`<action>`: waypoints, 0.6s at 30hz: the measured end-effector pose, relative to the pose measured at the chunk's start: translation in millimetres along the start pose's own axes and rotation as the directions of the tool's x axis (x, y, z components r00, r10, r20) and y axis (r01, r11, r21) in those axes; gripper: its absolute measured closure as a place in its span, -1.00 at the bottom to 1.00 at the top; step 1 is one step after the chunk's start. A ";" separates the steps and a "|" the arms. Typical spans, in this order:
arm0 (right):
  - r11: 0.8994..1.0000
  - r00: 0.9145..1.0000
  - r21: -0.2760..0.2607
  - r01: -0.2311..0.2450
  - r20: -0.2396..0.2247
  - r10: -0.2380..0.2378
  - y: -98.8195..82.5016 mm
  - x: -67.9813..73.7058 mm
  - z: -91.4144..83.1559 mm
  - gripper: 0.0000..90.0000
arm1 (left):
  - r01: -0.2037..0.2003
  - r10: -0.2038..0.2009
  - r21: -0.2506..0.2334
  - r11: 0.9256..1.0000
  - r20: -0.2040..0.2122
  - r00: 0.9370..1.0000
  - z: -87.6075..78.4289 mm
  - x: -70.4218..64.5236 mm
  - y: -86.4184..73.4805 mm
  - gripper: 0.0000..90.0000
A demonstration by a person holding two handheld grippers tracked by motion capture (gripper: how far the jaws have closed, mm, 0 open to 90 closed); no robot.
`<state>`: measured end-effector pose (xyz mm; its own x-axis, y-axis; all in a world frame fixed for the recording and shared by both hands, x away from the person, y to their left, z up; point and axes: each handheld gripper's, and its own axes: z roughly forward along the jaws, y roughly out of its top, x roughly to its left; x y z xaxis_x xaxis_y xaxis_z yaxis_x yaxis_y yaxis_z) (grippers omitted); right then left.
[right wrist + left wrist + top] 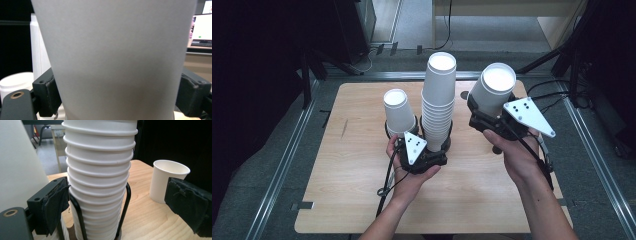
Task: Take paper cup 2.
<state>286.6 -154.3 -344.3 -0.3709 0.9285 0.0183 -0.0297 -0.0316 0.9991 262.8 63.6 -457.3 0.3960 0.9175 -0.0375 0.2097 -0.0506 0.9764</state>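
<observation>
Presently, right gripper point(492, 117), centre-right of high view, clamped on a cup point(493, 90), held tilted above table point(352, 200). Left gripper point(424, 150), frame centre, jaws apart w/ cup stack point(438, 100) in wire holder point(126, 205) between, pads not touching. Single cup point(398, 111) stands just left of stack.

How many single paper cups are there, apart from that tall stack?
2: one cup standing on the table left of the stack, one cup held in the right hand-held gripper.
</observation>
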 end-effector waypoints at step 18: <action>0.975 0.977 0.072 0.212 0.020 -0.214 -70.9 11.8 -35.7 -0.74 | -0.003 0.001 0.036 0.999 0.058 0.998 -40.9 7.3 -19.3 -0.87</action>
<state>251.2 -154.3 -416.3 -0.3369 0.9210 -0.1954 -0.0406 0.1931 0.9803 225.0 87.4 -467.7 0.4473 0.8930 -0.0491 0.2405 -0.0672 0.9683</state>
